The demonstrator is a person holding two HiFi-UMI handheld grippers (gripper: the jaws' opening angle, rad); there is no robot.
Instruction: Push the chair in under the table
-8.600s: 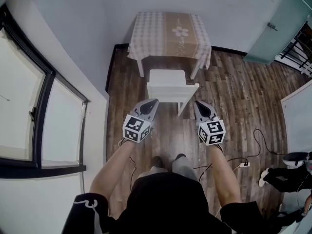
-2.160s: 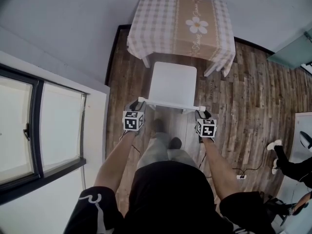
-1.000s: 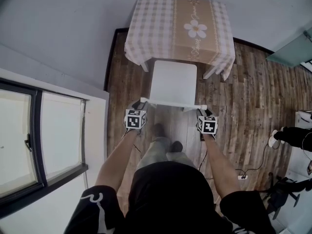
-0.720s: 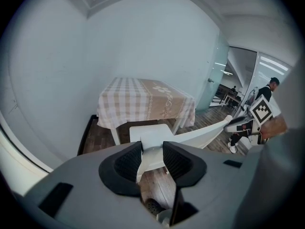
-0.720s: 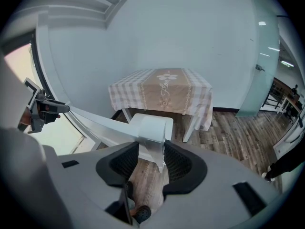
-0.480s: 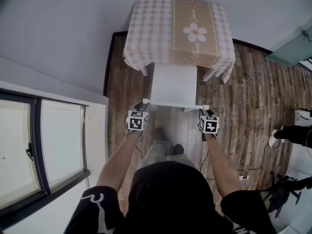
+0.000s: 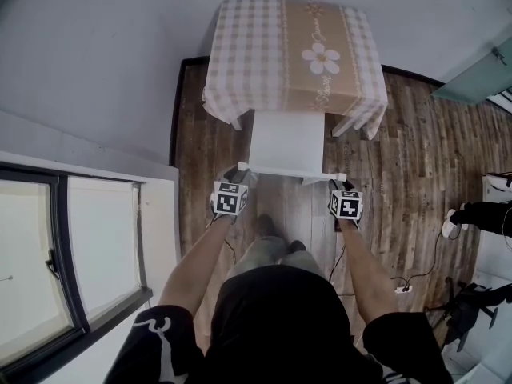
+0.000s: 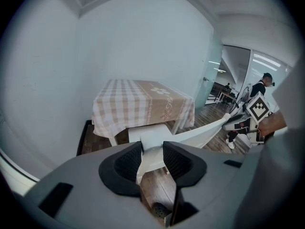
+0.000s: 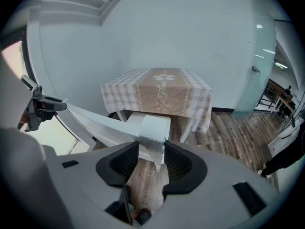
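Head view looks down on a small square table [image 7: 240, 54] covered by a pink checked cloth [image 7: 332, 54] with a brown strip and a white flower. The table stands against a pale wall [image 7: 104, 62].

The white wooden chair [image 7: 286, 141] stands on our side of the table, on the brown wooden floor [image 7: 400, 158]. The far part of its seat is under the table's edge. The rest of the seat and the back rail stick out from the table toward us.

We hold the back rail at both ends. Our left hand-held gripper [image 7: 237, 176] is at the rail's left corner, on the near left side of the table. In the left gripper view its two black pads press on the white corner post, one on each side.

Our right hand-held gripper [image 7: 338, 187] is at the rail's right corner, on the near right side of the table. In the right gripper view its pads are clamped on that corner in the same way.

A person's legs [image 7: 476, 214] show on the floor, well apart from the table on its right.
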